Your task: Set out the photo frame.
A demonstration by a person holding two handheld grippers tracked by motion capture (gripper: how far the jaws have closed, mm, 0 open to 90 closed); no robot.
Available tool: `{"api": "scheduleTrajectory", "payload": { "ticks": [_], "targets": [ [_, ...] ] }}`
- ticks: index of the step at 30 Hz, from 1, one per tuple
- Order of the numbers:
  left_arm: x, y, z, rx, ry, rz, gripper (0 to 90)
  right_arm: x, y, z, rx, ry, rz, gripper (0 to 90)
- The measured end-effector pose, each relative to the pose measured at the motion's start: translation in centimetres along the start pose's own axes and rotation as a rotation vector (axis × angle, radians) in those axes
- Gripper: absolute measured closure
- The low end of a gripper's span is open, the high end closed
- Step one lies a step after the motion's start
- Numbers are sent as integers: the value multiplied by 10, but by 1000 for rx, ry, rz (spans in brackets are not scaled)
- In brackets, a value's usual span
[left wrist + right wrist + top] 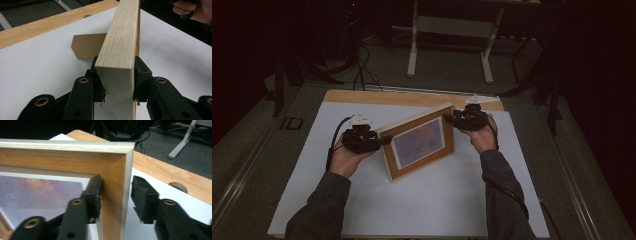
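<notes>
A wooden picture frame (419,142) with a pale outer rim and a purplish picture stands upright on the white sheet (422,200). My left gripper (384,141) is shut on its left end. In the left gripper view the jaws (117,82) clamp the pale rim (120,47), and the brown easel back (86,46) juts out behind. My right gripper (451,119) is at the frame's upper right corner. There the jaws (116,195) straddle the edge of the frame (62,160): one pad touches the front and the other stands a little off the back.
The white sheet covers a wooden table (387,97) with a round cable hole (178,187) near its far edge. A white desk leg (413,50) and cables lie on the dark floor beyond. The other hand (192,10) shows far off.
</notes>
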State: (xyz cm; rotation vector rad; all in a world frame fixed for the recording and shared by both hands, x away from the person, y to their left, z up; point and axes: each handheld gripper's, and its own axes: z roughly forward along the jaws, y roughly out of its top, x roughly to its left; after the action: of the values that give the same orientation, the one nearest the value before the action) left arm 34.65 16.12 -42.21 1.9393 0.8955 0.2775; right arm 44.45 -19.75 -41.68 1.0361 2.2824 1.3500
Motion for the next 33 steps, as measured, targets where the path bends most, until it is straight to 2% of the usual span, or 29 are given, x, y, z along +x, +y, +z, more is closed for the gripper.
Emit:
{"api": "scheduleTrajectory", "payload": {
  "ticks": [4, 11, 13, 16, 22, 27, 33],
  "targets": [
    [4, 1, 0, 6, -5, 2, 691, -5, -1, 2, 14, 37, 11, 481],
    [8, 1, -1, 4, -21, 6, 693, -5, -2, 7, 13, 72, -7, 413],
    [9, 1, 0, 4, -21, 8, 692, -6, -2, 8, 10, 77, -4, 413],
    [12, 2, 1, 2, -25, 0, 693, -9, -4, 9, 2, 111, 26, 415],
    [15, 4, 1, 10, -33, -5, 694, -9, -5, 13, 1, 157, 40, 443],
    [18, 4, 2, 8, -35, -10, 692, -8, -7, 10, 3, 152, 41, 479],
    [21, 5, 4, 4, -36, -31, 682, -6, -8, 4, 22, 129, 22, 518]
  ]
}}
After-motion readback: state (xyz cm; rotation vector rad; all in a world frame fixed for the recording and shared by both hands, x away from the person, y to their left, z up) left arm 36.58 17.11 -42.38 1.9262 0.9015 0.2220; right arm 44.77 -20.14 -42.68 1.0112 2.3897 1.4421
